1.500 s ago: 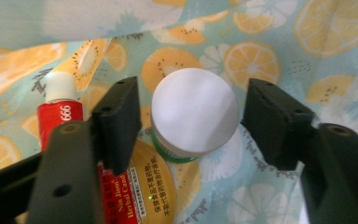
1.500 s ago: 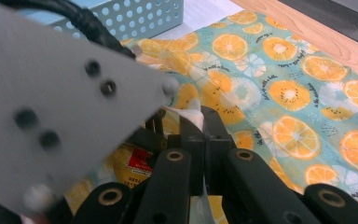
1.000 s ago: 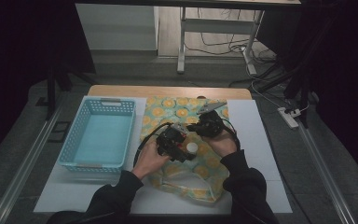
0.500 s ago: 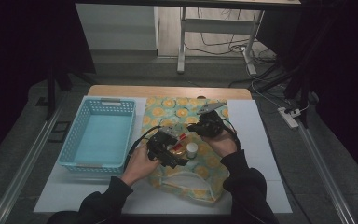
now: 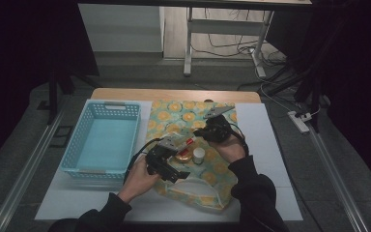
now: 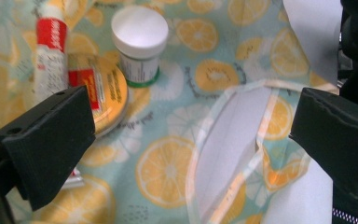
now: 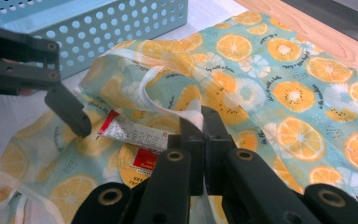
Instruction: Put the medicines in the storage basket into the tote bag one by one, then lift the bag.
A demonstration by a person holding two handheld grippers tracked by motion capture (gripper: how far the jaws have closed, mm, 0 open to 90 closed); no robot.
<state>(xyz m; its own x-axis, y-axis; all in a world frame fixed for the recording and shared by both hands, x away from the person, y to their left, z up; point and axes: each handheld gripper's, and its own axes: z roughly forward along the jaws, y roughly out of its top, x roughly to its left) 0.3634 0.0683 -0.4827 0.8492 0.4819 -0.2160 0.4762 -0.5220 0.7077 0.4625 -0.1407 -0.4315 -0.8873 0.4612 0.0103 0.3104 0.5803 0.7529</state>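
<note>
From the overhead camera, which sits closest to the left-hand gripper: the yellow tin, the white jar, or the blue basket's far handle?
1. Yellow tin, right beside the left gripper.
2. White jar, just past the tin to the right.
3. Basket's far handle, up at the left.

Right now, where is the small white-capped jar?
In the high view the jar stands on the lemon-print cloth, just right of the round yellow tin; in the left gripper view it is at the top, beside the tube.

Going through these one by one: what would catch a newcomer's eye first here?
The orange-slice print bag spread over the table's middle, with a round tin, a white-lidded jar and a tube lying on it. Left of it stands a blue basket. The right hand-held gripper pinches the bag's strap.
</note>
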